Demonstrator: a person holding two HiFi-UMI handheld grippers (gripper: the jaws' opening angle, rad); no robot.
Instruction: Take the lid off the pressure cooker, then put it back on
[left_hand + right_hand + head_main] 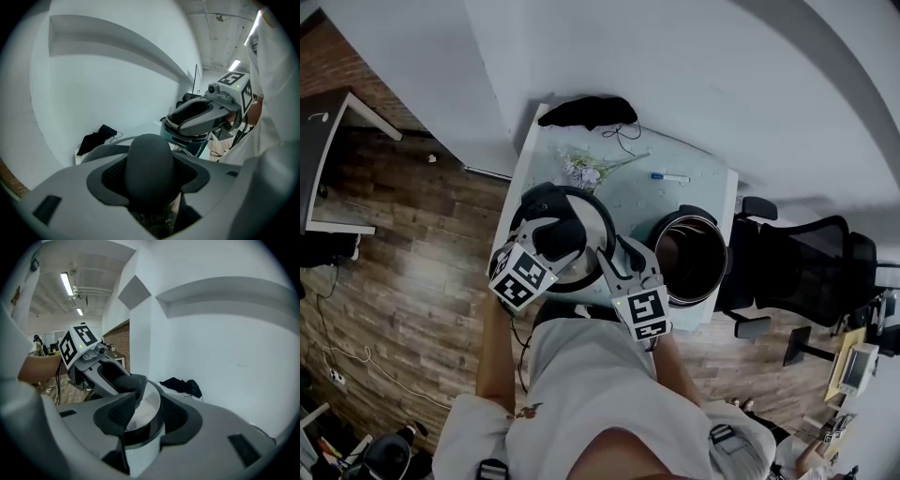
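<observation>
Lid (586, 225) is off the cooker (689, 255), left of centre in the head view and carried between the two tools, with the open cooker just to its right on the pale surface (628, 192). In the right gripper view the lid (143, 411) sits tilted, its steel face turned to the upper left.

The left hand-held gripper (555, 234) is clamped, jaws partway closed, on the lid's dark knob (150, 166), which fills the gap between them. The right hand-held gripper (614, 253) pinches the lid's rim from the other side, one pad on the steel face.

At the surface's far edge lie a black cloth (586, 111), some flowers (581, 169) and a pen (670, 176). An office chair (806, 262) stands at the right, on a wood floor (422, 244).
</observation>
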